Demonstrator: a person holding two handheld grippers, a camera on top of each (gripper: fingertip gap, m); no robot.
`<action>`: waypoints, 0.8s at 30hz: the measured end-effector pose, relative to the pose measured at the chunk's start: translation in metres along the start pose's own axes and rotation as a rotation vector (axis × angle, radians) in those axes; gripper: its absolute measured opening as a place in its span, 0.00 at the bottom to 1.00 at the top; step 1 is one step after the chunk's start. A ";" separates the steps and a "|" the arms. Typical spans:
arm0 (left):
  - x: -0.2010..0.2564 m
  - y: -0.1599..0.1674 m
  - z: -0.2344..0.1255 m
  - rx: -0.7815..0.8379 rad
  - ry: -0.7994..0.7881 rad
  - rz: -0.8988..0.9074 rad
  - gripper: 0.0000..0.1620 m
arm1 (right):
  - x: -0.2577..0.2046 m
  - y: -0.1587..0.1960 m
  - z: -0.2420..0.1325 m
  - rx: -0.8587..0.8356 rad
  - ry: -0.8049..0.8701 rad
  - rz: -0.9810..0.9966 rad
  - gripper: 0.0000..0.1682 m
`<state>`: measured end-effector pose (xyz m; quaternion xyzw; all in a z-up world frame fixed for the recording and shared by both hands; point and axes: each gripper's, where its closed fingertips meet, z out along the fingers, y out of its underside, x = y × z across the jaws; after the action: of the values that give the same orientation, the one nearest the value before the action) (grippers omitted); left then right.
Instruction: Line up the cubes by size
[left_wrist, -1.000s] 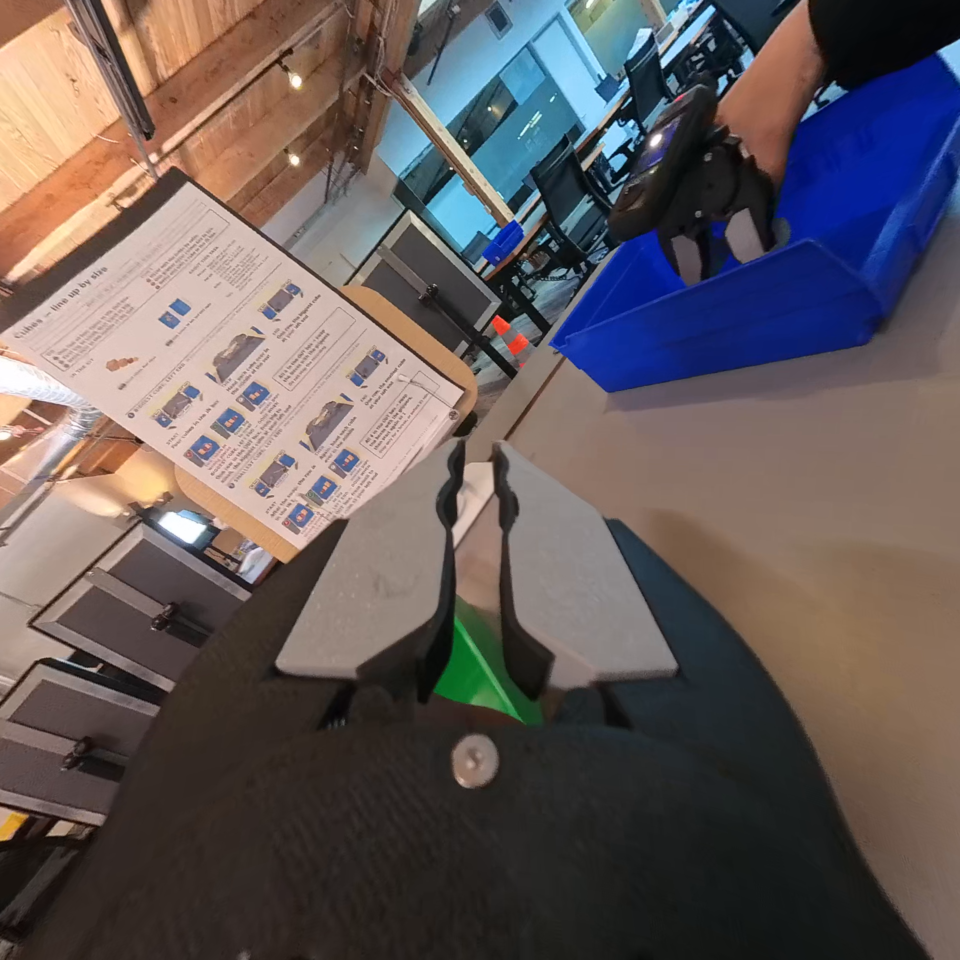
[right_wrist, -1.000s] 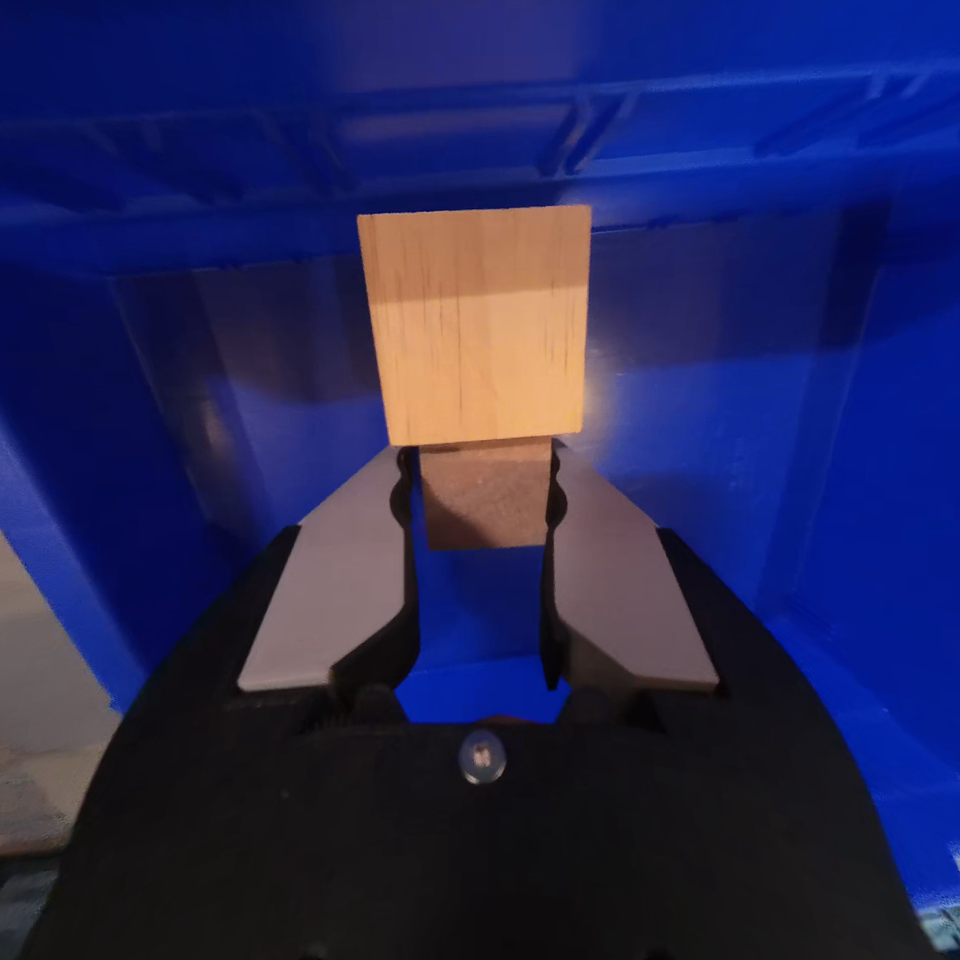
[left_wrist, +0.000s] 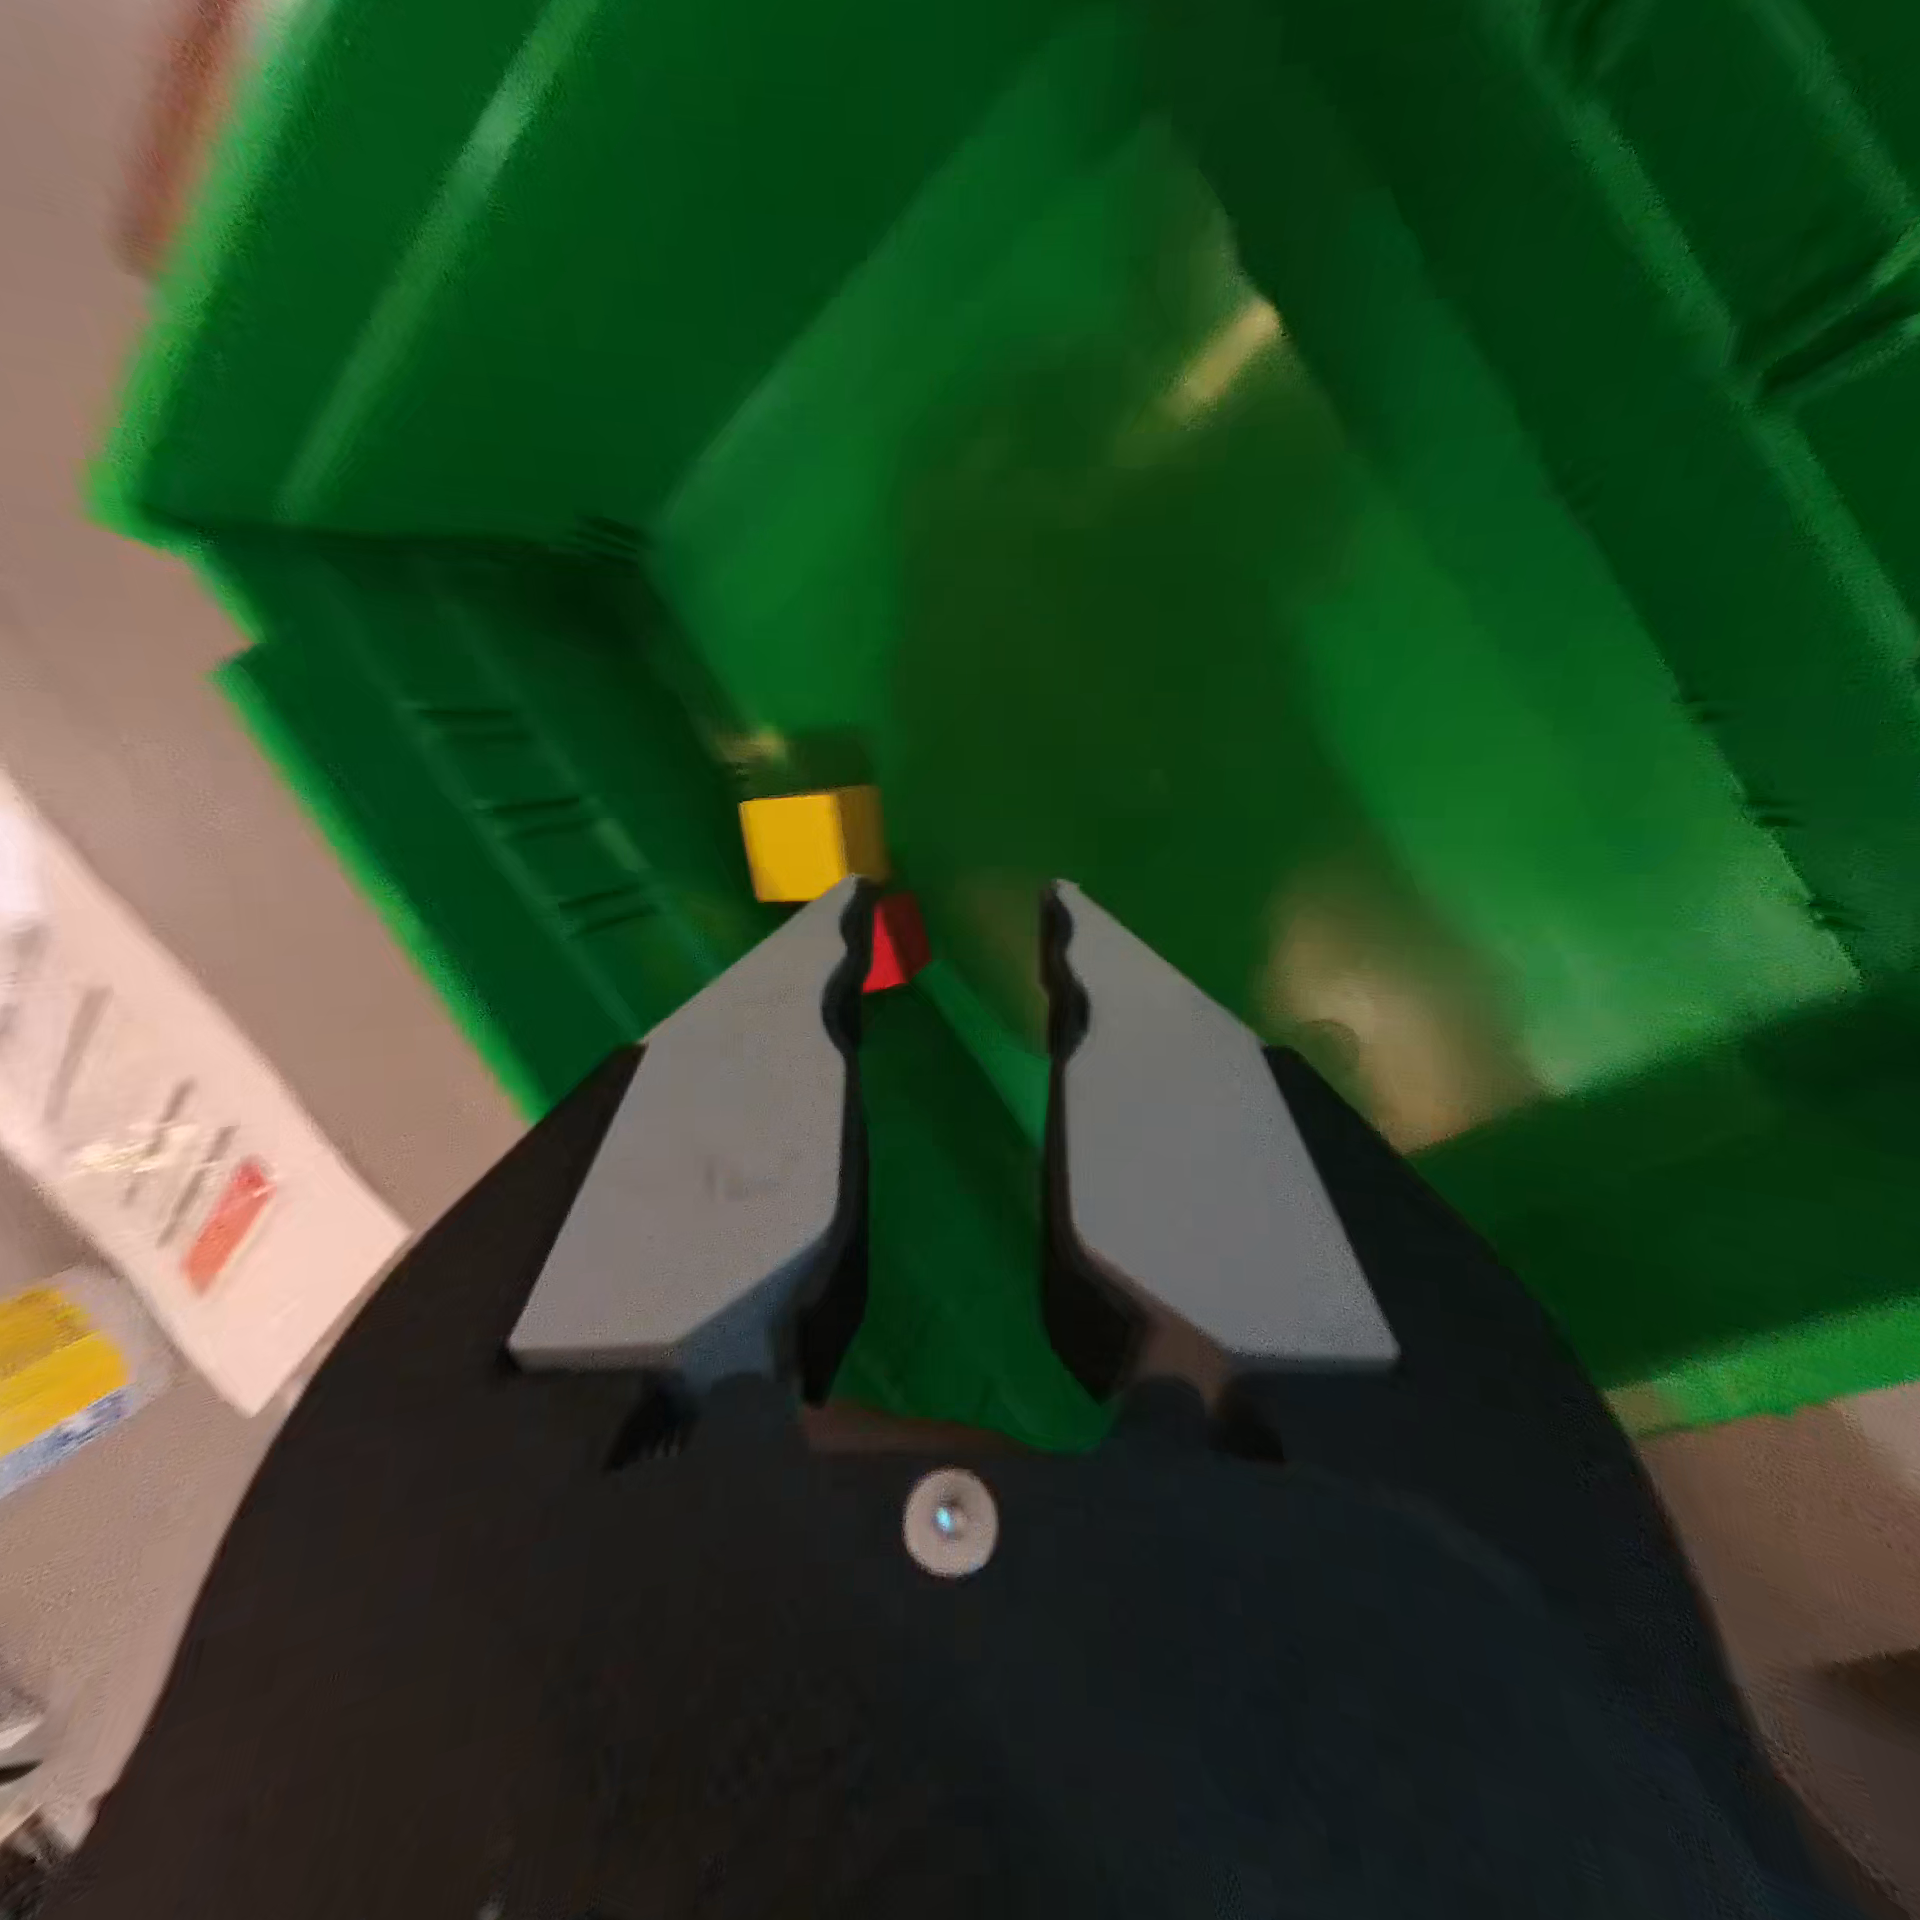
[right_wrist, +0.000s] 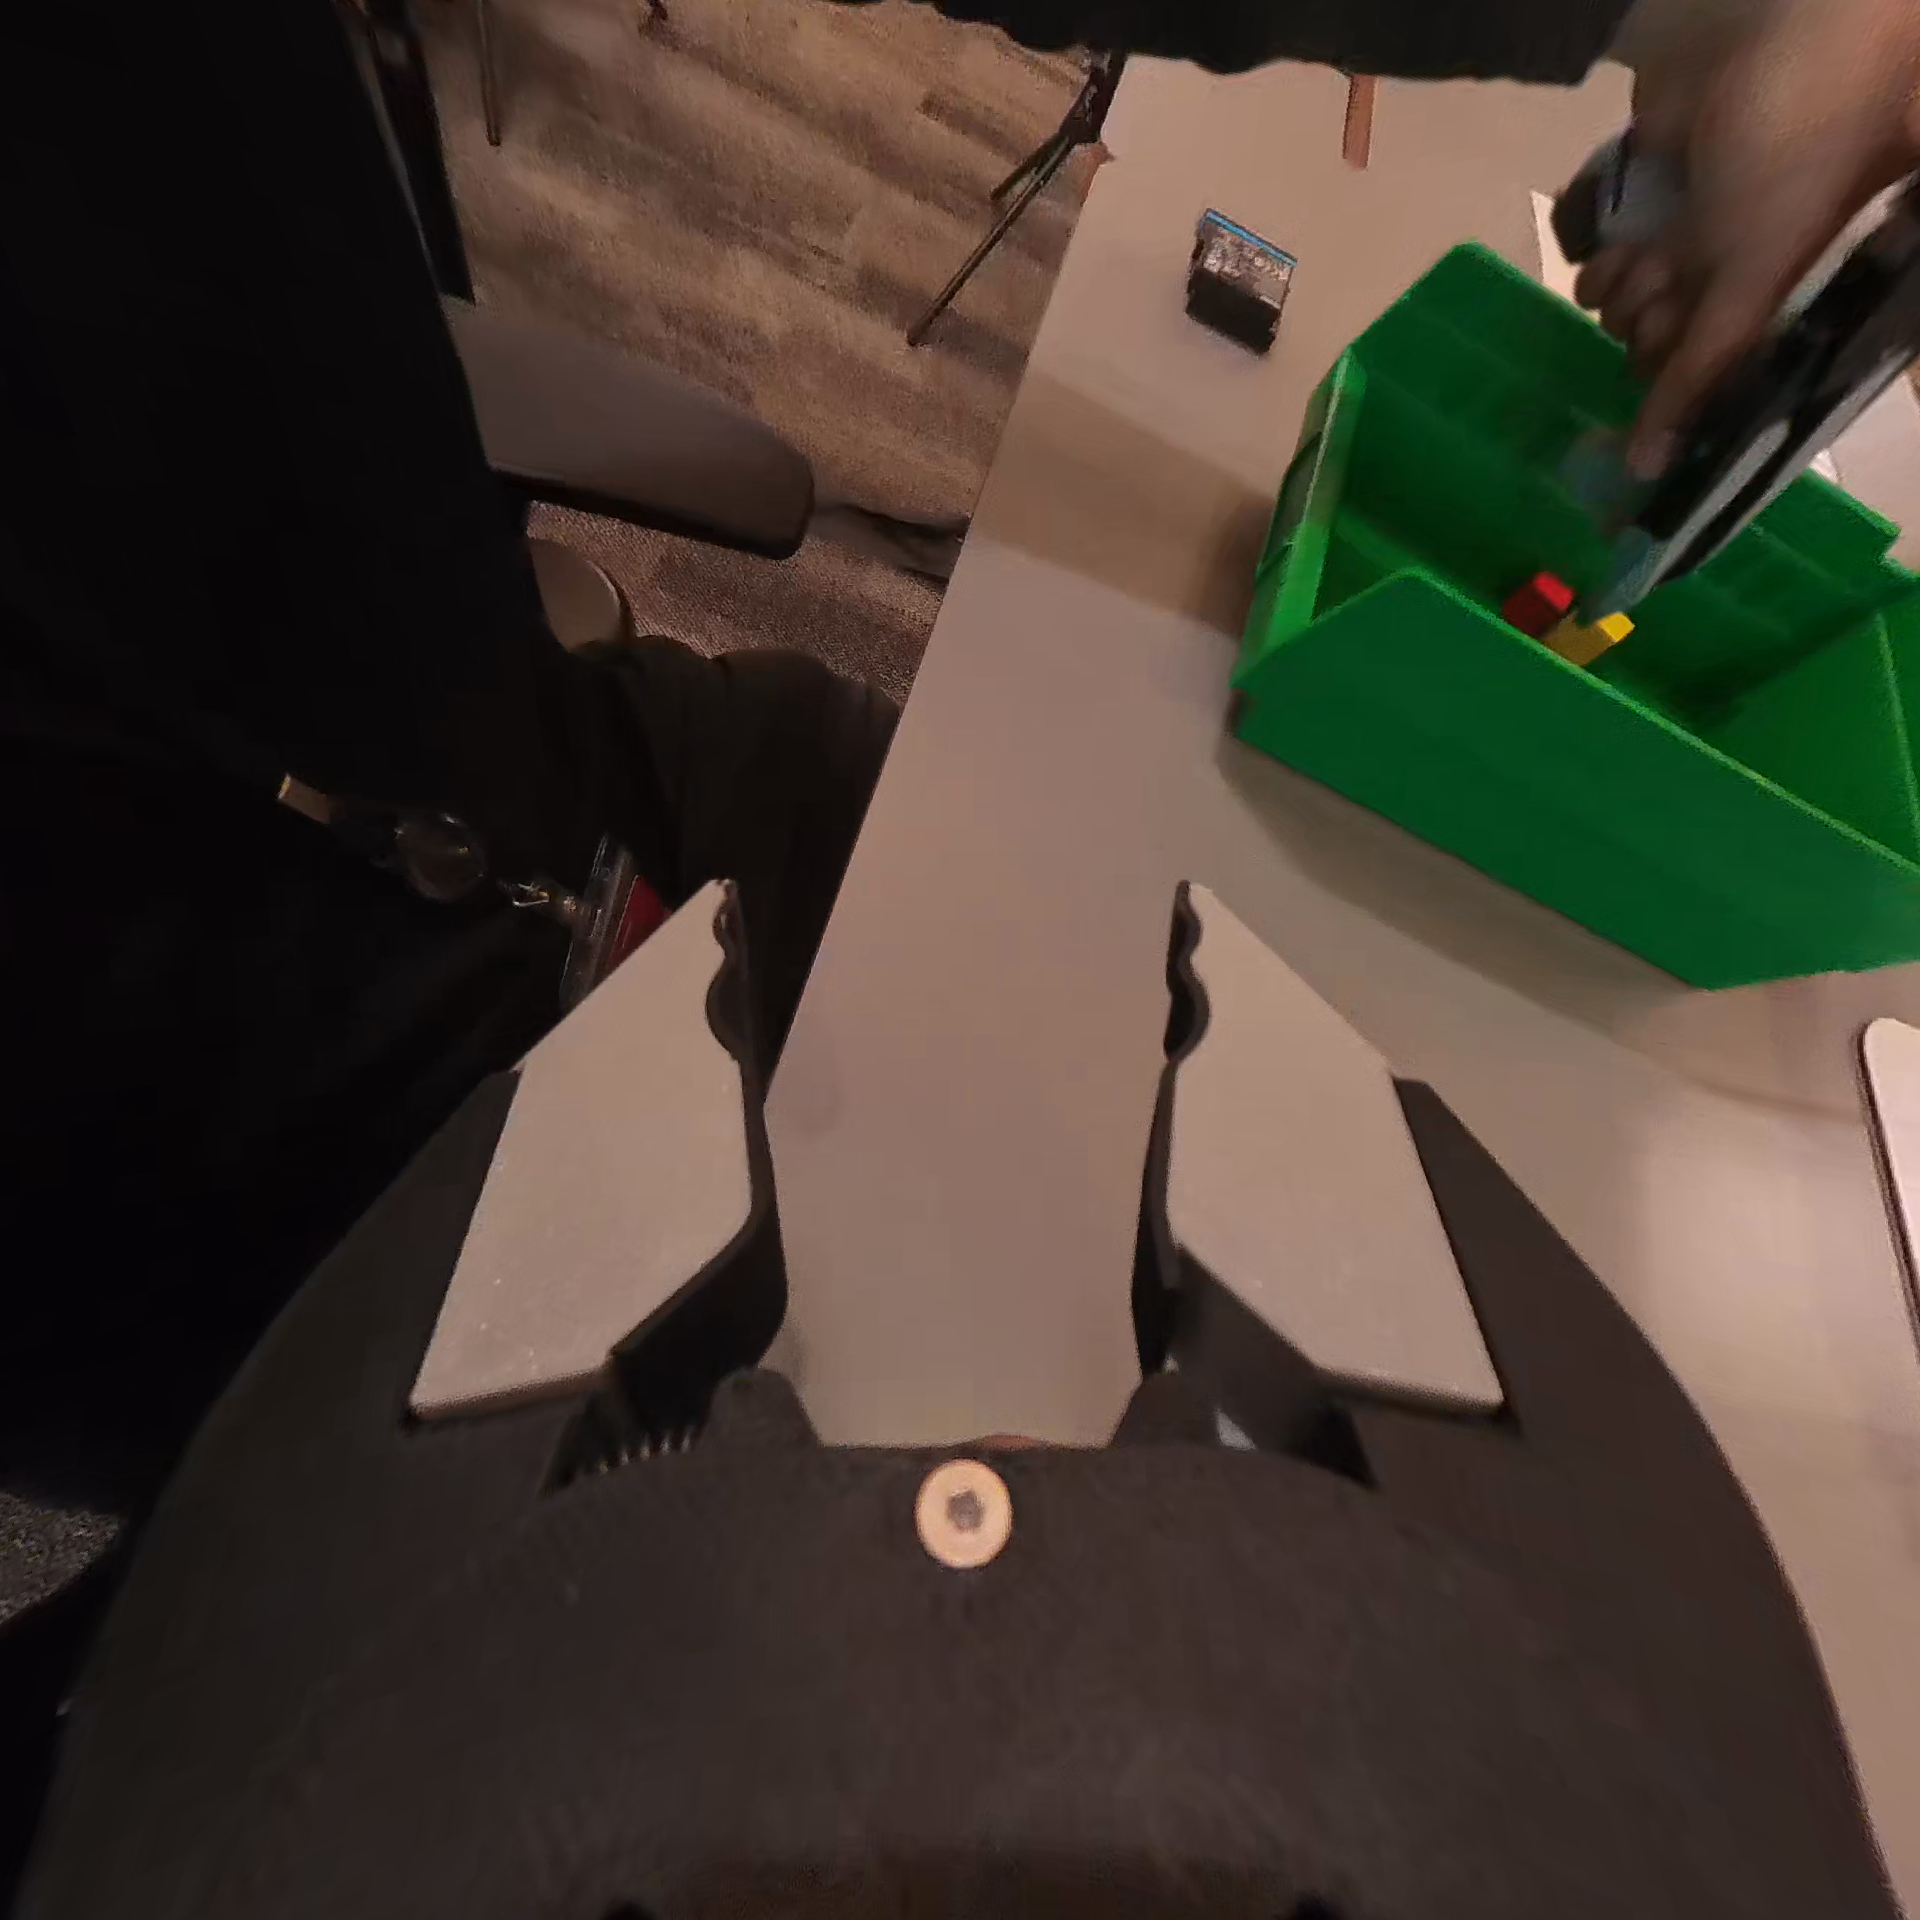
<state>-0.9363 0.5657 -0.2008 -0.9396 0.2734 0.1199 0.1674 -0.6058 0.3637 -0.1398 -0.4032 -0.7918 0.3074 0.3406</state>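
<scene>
Left gripper (left_wrist: 951, 894): big black rough body, two flat grey fingers (left_wrist: 707, 1174) with wavy black inner edges, one round silver screw (left_wrist: 950, 1523) in middle.
Right gripper (right_wrist: 956, 904): same black body, same grey fingers (right_wrist: 613, 1195), pale round screw (right_wrist: 963, 1512).
Person wears black clothes (right_wrist: 208, 520), black sleeve (right_wrist: 1195, 31).
</scene>
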 end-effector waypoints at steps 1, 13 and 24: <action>-0.001 0.002 0.008 -0.024 -0.013 0.010 0.22 | -0.004 0.000 0.002 0.008 -0.011 -0.012 0.45; 0.010 0.006 0.046 -0.122 0.109 0.031 0.10 | -0.009 0.012 -0.011 0.061 -0.045 -0.005 0.37; -0.028 -0.011 0.016 -0.075 -0.090 -0.028 0.30 | -0.014 0.008 -0.014 0.060 -0.042 -0.027 0.36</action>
<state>-0.9557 0.5936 -0.2040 -0.9425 0.2479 0.1699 0.1460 -0.5850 0.3589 -0.1417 -0.3754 -0.7945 0.3348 0.3401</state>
